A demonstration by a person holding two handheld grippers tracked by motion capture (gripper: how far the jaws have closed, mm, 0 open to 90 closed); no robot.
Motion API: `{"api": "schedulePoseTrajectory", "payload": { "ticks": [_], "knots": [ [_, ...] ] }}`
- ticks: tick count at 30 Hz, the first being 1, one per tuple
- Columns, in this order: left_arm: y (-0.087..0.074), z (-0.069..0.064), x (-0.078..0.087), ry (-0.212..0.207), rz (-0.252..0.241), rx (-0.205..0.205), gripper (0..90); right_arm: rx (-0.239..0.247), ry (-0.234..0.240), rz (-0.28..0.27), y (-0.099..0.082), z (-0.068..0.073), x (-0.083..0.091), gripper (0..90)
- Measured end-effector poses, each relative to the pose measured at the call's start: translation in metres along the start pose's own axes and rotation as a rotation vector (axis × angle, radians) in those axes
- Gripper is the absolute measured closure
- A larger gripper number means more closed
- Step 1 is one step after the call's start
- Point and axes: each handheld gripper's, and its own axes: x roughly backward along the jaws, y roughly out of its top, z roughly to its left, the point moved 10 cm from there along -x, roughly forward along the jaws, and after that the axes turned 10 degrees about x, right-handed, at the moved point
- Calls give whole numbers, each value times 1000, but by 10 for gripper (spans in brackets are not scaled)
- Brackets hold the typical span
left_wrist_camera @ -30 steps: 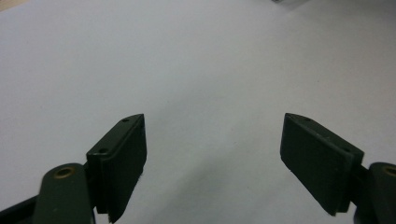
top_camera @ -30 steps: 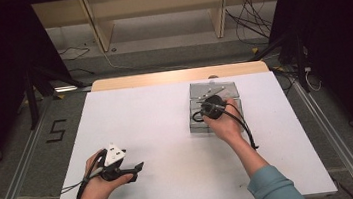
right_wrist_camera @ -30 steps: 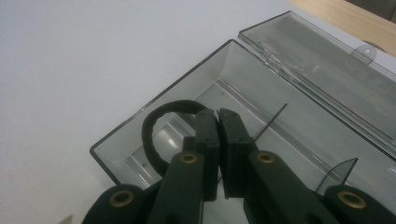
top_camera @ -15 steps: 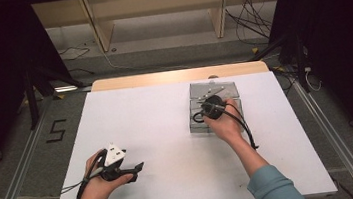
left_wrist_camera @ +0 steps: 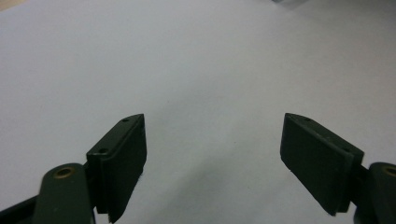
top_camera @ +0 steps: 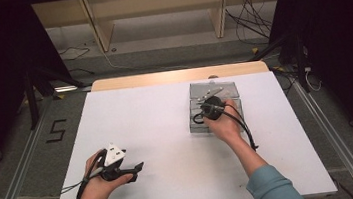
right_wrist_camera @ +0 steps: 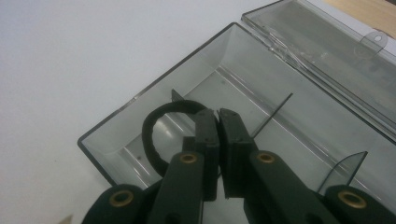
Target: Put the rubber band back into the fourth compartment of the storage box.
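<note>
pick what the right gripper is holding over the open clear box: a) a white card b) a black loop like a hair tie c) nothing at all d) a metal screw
b: in the right gripper view the right gripper has its jaws pinched shut on a black loop, which hangs above a compartment of the clear box with its lid open.

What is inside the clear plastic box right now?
The clear box has thin dividers and its lid lies open. The right gripper holds a black loop over it. The floor under the jaws is hidden.
</note>
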Motion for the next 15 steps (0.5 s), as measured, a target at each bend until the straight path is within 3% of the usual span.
{"api": "schedulePoseTrajectory", "payload": {
  "ticks": [15],
  "knots": [
    [0,-1,0,-2,1,3,226,16,5,25,-3,3,-6,875]
  ]
}}
